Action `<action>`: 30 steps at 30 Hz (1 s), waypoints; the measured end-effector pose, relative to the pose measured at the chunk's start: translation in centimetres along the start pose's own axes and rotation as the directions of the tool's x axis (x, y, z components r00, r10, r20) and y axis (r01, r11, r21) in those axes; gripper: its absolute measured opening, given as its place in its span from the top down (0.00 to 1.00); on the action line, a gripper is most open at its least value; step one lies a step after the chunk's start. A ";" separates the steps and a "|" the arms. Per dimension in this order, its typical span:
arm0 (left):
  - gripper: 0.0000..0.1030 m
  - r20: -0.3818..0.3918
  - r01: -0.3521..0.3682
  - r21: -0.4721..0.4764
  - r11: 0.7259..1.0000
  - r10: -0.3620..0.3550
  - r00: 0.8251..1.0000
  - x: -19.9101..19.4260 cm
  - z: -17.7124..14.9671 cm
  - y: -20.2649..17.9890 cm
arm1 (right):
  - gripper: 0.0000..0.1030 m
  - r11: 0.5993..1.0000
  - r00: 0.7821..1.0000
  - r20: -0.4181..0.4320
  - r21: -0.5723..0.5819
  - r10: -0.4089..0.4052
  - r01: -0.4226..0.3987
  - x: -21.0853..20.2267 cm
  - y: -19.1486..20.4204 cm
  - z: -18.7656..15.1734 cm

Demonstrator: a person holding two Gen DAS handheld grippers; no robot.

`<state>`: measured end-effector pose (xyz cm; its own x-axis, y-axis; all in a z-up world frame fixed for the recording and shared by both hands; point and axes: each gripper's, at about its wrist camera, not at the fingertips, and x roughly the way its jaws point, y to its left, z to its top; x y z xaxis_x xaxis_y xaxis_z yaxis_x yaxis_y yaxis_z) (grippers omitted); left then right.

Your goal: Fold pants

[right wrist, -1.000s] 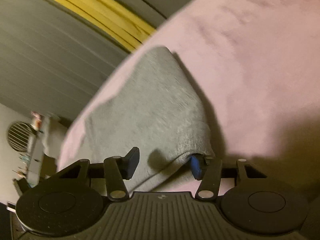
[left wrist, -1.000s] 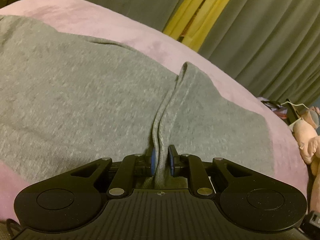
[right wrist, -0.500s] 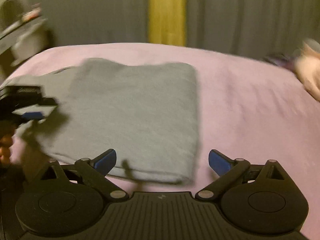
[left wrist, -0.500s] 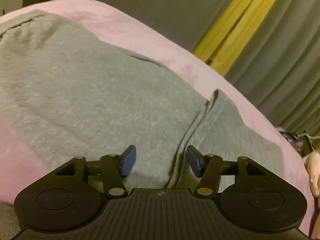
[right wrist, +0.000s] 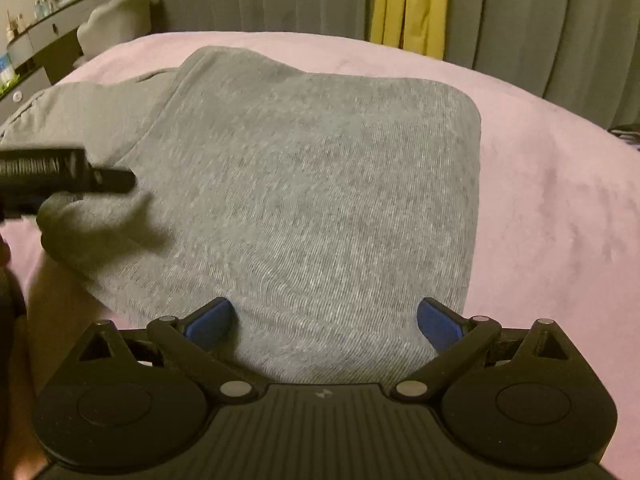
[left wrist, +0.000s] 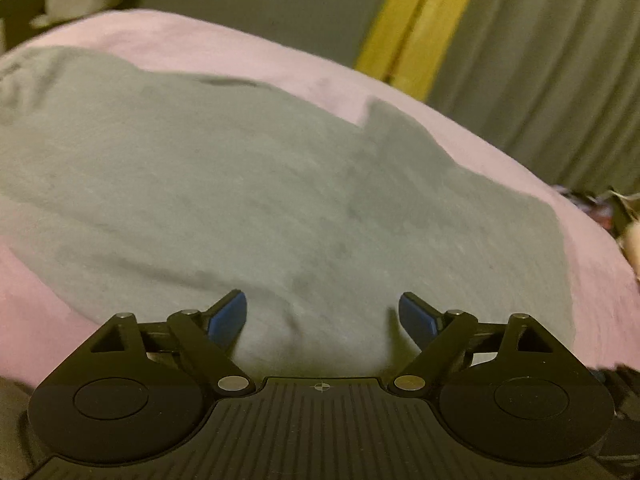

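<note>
Grey sweatpants (right wrist: 304, 200), folded, lie on the pink bed (right wrist: 560, 208). Left tool (left wrist: 322, 318) is opening, right tool (right wrist: 325, 324) released; cloth lies under both, ungripped. Risk: the 9 o'clock corner bulges and may spring open.

**Count of things in view**

One pair of grey pants (right wrist: 304, 184), folded, at the centre. One pink bedspread (right wrist: 560, 208) beneath. Two grippers: the right gripper (right wrist: 324, 322) at 6 o'clock and the left gripper (right wrist: 60, 176) at 9 o'clock. One yellow curtain strip (right wrist: 404, 4) at 12 o'clock.
</note>
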<state>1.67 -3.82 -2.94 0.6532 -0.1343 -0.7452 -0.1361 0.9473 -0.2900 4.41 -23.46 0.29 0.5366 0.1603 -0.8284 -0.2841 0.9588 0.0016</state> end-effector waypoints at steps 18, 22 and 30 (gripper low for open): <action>0.07 0.020 -0.018 -0.089 0.996 0.020 1.000 -1.3 0.1 0.4 | 0.04 1.000 1.000 0.001 -0.021 -0.018 0.018 0.0 0.8 0.0; 0.07 0.020 -0.004 -0.142 0.990 0.007 1.000 -1.7 0.4 1.3 | 0.04 1.000 1.000 0.001 -0.021 -0.018 0.018 0.0 0.8 0.0; 0.07 0.022 0.063 -0.227 0.972 -0.060 0.998 -2.2 0.9 2.7 | 0.04 1.000 1.000 -0.001 -0.021 -0.019 0.019 0.0 0.9 0.0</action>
<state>0.57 -0.69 -1.53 0.6763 -0.1841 -0.7132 -0.2603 0.8461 -0.4651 4.17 -22.65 0.34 0.5413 0.1423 -0.8287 -0.2906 0.9565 -0.0255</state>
